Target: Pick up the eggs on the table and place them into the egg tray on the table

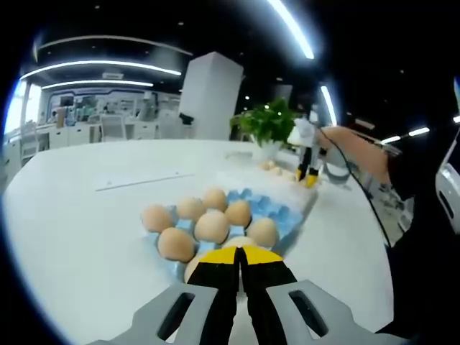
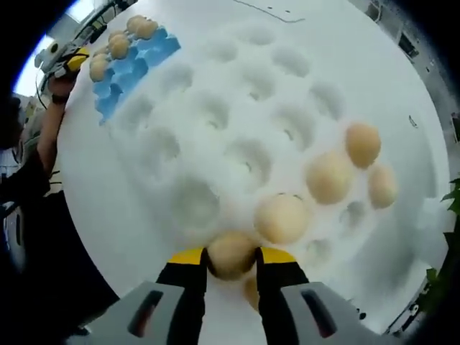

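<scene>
A blue egg tray [image 1: 284, 212] lies just ahead of my left gripper [image 1: 241, 259] and holds several tan eggs [image 1: 211, 226]. The left jaws are shut with nothing between them, and one egg [image 1: 191, 269] peeks out under their left side. My right gripper [image 2: 231, 260] is shut on an egg [image 2: 231, 253] at the near edge of a white egg tray [image 2: 215, 122], which holds three more eggs [image 2: 329, 176] on its right side. That same gripper [image 1: 309, 178] hovers over the white tray far off to the right. The blue tray [image 2: 147, 54] lies at the upper left.
Everything rests on a large round white table [image 1: 86, 215]. A potted green plant [image 1: 269, 122] stands beyond the white tray, and a white pillar [image 1: 210, 93] rises behind the table. A person's hand [image 1: 352, 144] and dark sleeve fill the right side.
</scene>
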